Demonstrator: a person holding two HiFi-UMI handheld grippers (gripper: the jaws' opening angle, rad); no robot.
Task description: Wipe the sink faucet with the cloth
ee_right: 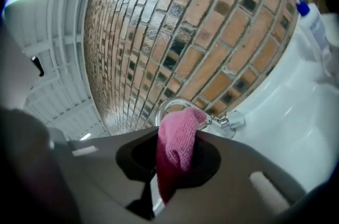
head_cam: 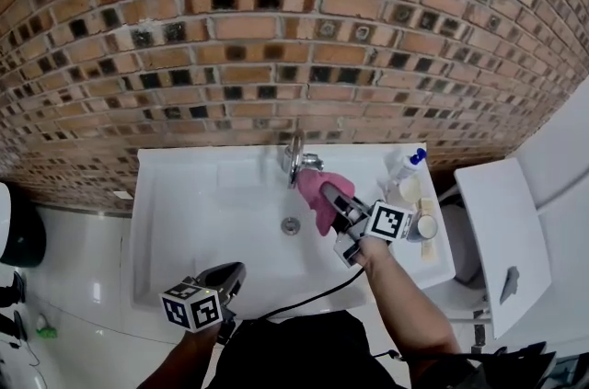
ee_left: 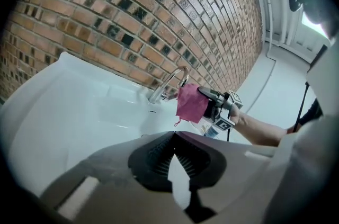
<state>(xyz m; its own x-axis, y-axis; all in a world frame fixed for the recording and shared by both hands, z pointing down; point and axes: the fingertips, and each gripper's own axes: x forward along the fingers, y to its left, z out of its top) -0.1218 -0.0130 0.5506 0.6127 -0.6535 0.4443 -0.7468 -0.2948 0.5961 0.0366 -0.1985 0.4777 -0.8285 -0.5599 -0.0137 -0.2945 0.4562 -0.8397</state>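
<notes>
1. Two grippers are in play, but only the right gripper [head_cam: 339,199] carries anything. Its jaws are clamped on the pink cloth [head_cam: 317,197], which bunches out past the fingertips and hangs below them.
2. At the middle of the back edge of the white sink [head_cam: 184,166] stands the faucet [head_cam: 296,159], against the brick wall. Its spout rises from there and arches forward over the basin.
3. From the right gripper the faucet lies straight ahead along the jaws, toward the back edge. In the right gripper view the cloth's top fold [ee_right: 179,135] overlaps the spout's curve [ee_right: 162,108]. It is at the spout or just short of it — no view settles whether they touch.
4. Down at the front edge, the left gripper [head_cam: 230,272] is well apart from the faucet. Its jaws [ee_left: 175,135] are together at the tips with nothing between them, so the right hand is plainly the nearer one.
5. My judgement is that the next stroke should push the fold onto the spout and follow the arch — rubbing along its curve rather than across it.
</notes>
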